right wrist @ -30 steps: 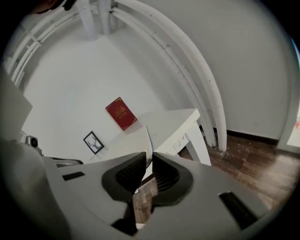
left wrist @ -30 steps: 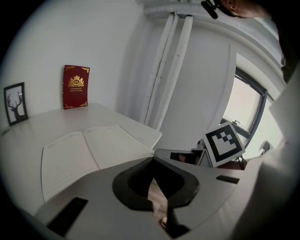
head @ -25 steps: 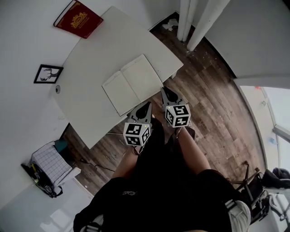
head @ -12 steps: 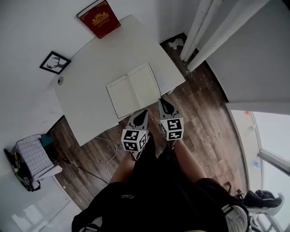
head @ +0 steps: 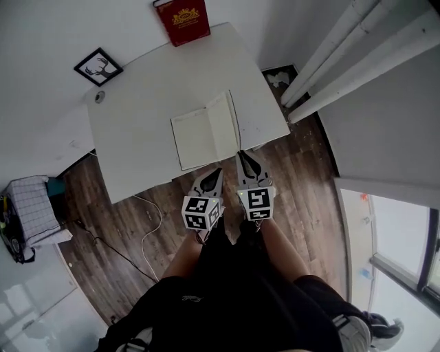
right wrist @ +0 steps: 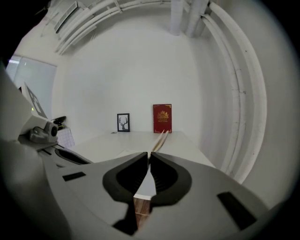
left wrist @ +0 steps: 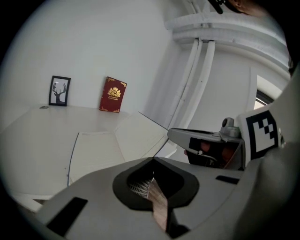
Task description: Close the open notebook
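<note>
- The left claw (head: 215, 172) was held at the near edge of the table (head: 130, 117), its jaws brought together with nothing between them.
- Just beside it, the right claw (head: 242, 155) was seen pinched shut on the near right corner of the notebook (head: 199, 134).
- The notebook was found open near the table's near edge. Its left half was laid flat, and its right half was raised off the table and tilted up.
- A red book (head: 183, 16) and a frame (head: 100, 67) were stood upright against the wall at the table's far edge, well apart from the notebook.
</note>
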`<state>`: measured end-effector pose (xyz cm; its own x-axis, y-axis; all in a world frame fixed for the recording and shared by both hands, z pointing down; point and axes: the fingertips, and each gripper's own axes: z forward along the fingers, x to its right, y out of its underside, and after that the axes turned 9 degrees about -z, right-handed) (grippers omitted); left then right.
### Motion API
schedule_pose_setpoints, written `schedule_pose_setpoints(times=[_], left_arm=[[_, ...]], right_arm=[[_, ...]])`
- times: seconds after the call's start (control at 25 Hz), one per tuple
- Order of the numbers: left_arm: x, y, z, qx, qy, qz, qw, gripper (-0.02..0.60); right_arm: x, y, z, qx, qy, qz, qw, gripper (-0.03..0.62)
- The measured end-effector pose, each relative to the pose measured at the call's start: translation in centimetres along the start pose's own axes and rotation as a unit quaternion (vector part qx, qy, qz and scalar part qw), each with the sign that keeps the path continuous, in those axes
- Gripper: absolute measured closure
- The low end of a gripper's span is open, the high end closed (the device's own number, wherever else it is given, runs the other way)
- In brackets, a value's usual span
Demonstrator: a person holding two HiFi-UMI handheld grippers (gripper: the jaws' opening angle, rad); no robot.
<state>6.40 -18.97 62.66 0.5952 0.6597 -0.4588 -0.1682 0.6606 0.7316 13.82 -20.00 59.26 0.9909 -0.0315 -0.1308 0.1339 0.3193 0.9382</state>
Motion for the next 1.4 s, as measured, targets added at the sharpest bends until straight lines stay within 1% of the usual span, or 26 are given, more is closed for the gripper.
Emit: schedule_pose_setpoints(times=[0.24, 0.44, 0.88, 1.04, 1.2, 1.4], left_arm=[[-1.8, 0.1, -1.4, 0.019, -0.021, -0.021, 0.9994, 0.578], [-2.8, -0.2, -2.1, 0.034, -0.035, -0.030, 0.9984, 0.578], [-5.4, -0.5, -3.8, 0.054, -0.064, -0.052, 0.9951, 0.578], [-6.6, -0.6, -4.4, 0.062, -0.078, -0.062, 0.9931, 0.578], [-7.5, -0.5, -5.0, 0.069, -0.088, -0.074, 0.9909, 0.578], [-9.0, -0.7, -6.1, 0.084, -0.107, -0.086, 0.9870, 0.578]], right_arm=[[-2.4, -1.8, 0.4, 0.015, -0.028, -0.041, 0.999, 0.556], [-3.4, -2.8, 0.9, 0.023, -0.041, -0.071, 0.996, 0.556], [-7.9, -4.6, 2.4, 0.041, -0.095, -0.130, 0.986, 0.556], [-9.1, -4.0, 2.9, 0.025, -0.112, -0.140, 0.984, 0.556], [-10.2, -4.4, 3.3, 0.033, -0.126, -0.156, 0.979, 0.556], [-11.2, -3.3, 3.9, 0.004, -0.137, -0.164, 0.977, 0.556]])
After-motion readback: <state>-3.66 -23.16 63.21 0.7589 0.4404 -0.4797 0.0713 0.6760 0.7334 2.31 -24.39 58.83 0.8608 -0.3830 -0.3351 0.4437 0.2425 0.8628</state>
